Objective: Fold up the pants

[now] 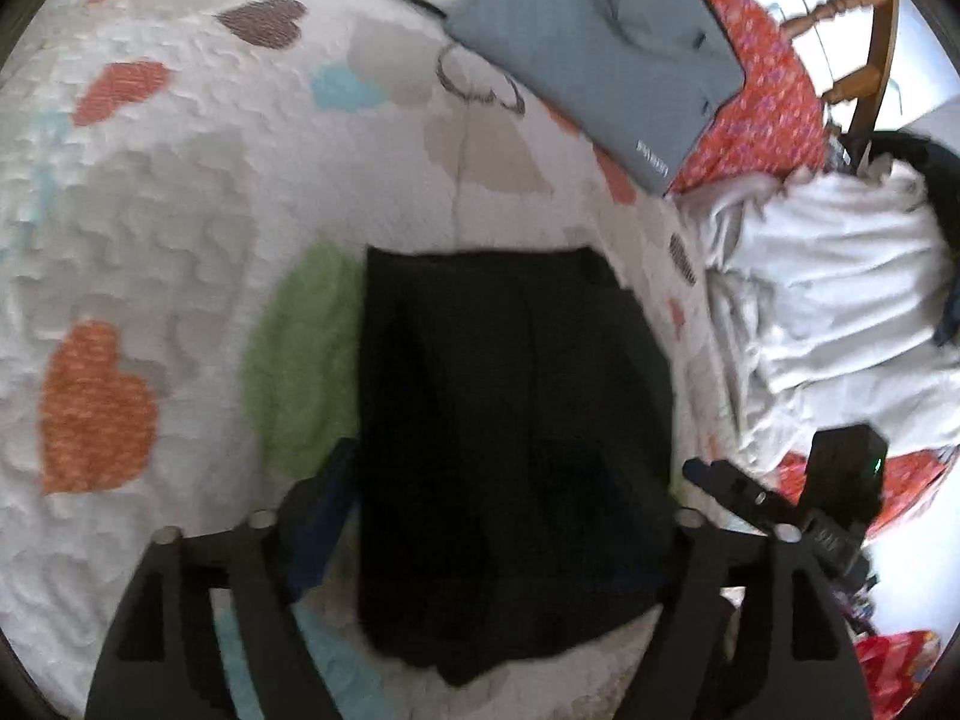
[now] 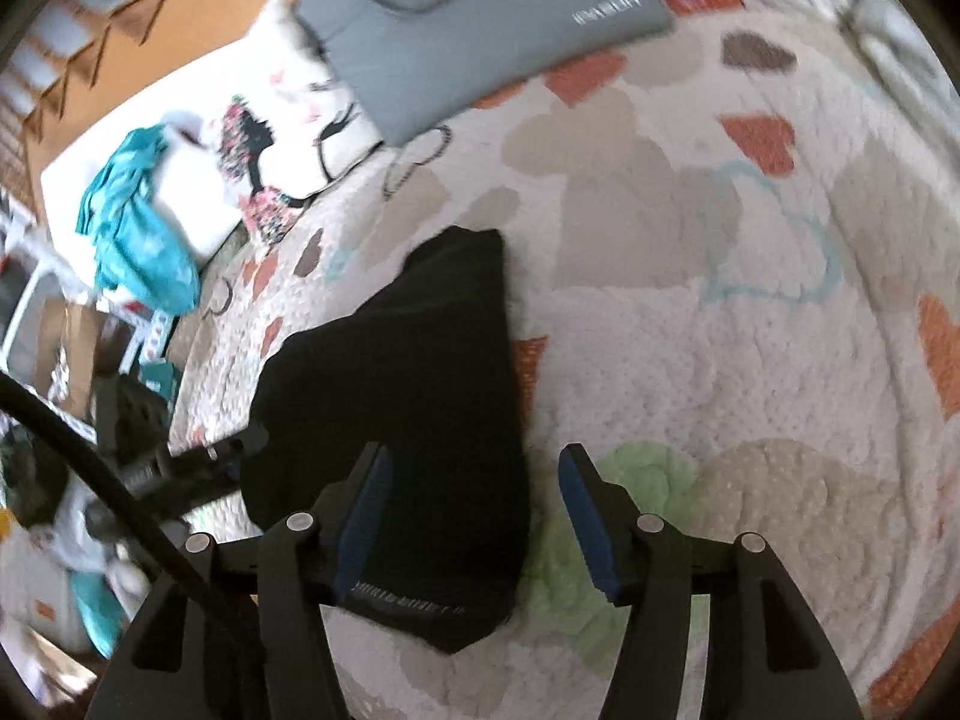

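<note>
The black pants [image 1: 510, 450] lie folded into a compact rectangle on the heart-patterned quilt [image 1: 180, 228]. My left gripper [image 1: 504, 516] is open, its fingers spread to either side of the near part of the pants, just above them. In the right wrist view the pants [image 2: 408, 420] lie left of centre, and my right gripper [image 2: 474, 516] is open over their near right edge, the left finger [image 2: 360, 516] above the cloth and the right finger [image 2: 588, 522] above the quilt [image 2: 720, 360]. The other gripper [image 2: 180, 462] shows at the pants' left side.
A grey flat bag [image 1: 600, 42] lies on the far part of the bed, also in the right wrist view [image 2: 480, 18]. White crumpled laundry [image 1: 840, 288] is at the right. A wooden chair [image 1: 852, 48] stands beyond. Teal cloth [image 2: 138, 222] and clutter lie off the bed's left edge.
</note>
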The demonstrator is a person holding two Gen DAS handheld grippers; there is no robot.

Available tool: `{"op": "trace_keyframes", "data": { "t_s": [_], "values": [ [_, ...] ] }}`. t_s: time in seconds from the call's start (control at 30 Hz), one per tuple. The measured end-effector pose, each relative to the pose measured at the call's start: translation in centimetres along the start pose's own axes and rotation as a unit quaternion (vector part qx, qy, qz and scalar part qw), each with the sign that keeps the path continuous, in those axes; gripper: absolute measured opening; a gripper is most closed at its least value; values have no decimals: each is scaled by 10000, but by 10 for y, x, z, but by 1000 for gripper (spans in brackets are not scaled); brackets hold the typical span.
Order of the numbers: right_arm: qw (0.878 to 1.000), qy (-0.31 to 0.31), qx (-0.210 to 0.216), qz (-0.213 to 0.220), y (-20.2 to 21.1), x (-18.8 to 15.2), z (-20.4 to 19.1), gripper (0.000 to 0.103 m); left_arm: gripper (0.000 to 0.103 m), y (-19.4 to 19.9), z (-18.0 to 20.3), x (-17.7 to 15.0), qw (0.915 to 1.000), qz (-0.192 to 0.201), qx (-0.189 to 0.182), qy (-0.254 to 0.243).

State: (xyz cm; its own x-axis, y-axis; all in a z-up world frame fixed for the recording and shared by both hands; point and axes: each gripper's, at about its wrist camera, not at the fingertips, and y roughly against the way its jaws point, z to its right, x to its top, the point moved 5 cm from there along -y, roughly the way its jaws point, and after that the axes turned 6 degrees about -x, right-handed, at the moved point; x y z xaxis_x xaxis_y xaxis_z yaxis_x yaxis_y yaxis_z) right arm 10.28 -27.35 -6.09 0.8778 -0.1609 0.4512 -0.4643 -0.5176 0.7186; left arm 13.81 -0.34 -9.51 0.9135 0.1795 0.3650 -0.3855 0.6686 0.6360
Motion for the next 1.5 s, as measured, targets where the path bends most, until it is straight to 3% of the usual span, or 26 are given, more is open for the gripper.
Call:
{"op": "trace_keyframes", "data": {
  "t_s": [0.07,0.17,0.27,0.33,0.43,0.47,0.5,0.53,0.57,0.6,0.67,0.87,1.1,1.27,1.37,1.5],
  "values": [
    [9995,-197,175,-152,-13,5,5,63,95,-10,3,1,10000,-18,14,-83],
    [9979,-360,444,-310,-33,13,7,63,102,-16,7,5,10000,51,-31,-66],
    [9940,-499,849,-474,-57,23,4,69,102,-18,4,10,9997,186,-141,106],
    [9915,-557,1103,-409,-64,28,-1,79,102,-19,1,13,9989,312,-224,256],
    [9901,-600,1227,-315,-72,34,-10,81,102,-22,8,13,9996,282,77,60],
    [9904,-520,1227,-357,-74,34,-18,80,96,-25,15,9,9988,224,383,-193],
    [9913,-423,1183,-394,-74,32,-25,70,79,-26,20,6,9967,213,664,-410],
    [9917,-303,1160,-455,-75,30,-34,54,72,-25,24,4,9956,197,741,-540],
    [9920,-189,1138,-518,-74,27,-42,48,53,-23,27,3,9960,188,646,-584],
    [9940,-1,985,-485,-71,26,-52,43,41,-19,29,4,9975,157,459,-522],
    [9943,108,989,-388,-63,29,-62,38,38,-8,29,8,9986,216,277,-399],
    [9928,357,1144,-27,-33,56,-94,34,38,18,38,35,9984,484,12,-299],
    [9965,377,738,88,-49,96,-86,33,39,-6,41,79,9987,331,200,-323],
    [9999,127,87,32,-80,114,-49,33,59,-40,3,99,9991,51,401,86],
    [9995,-180,-141,-230,-102,111,-19,54,61,-39,-11,99,9989,-25,-79,471],
    [9993,-345,-14,-135,-93,111,-8,59,61,-15,-12,98,9985,60,-253,483]
  ]
}}
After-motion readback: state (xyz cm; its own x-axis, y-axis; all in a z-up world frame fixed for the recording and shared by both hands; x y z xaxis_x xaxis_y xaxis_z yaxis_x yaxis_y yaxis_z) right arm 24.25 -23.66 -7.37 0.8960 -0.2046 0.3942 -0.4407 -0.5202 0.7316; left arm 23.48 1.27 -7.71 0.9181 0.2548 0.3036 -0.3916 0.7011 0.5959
